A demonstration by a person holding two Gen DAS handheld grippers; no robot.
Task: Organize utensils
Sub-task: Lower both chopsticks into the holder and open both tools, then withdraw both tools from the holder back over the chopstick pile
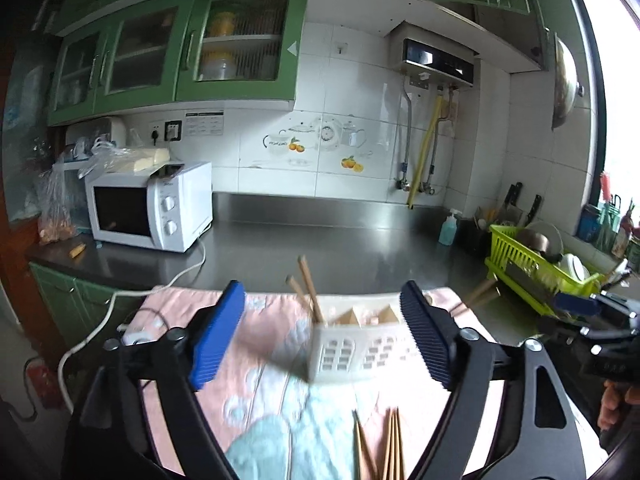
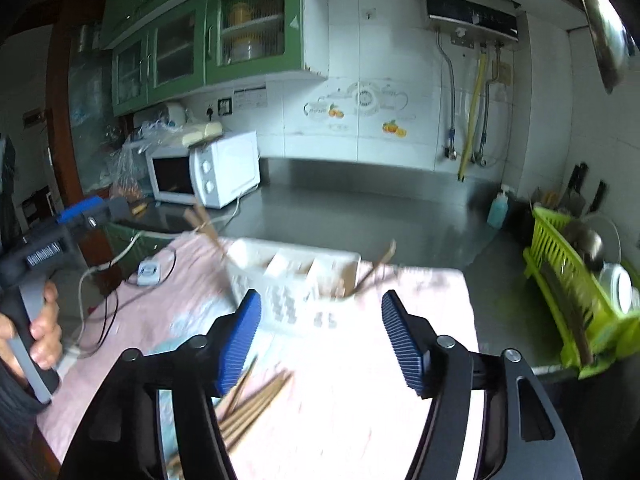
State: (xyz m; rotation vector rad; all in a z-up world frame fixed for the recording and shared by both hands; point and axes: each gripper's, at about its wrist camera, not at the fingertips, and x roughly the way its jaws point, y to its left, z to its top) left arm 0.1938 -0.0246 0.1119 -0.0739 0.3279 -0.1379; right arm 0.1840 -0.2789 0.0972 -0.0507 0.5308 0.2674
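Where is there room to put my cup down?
The steel counter lies bare between the microwave and the soap bottle. The cloth is bare right of the loose chopsticks. Crowded: around the white holder and green rack.

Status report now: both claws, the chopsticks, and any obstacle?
Left claw open, empty. Right claw open, empty. Some chopsticks in white holder; loose chopsticks on pink cloth. Nothing in the way.
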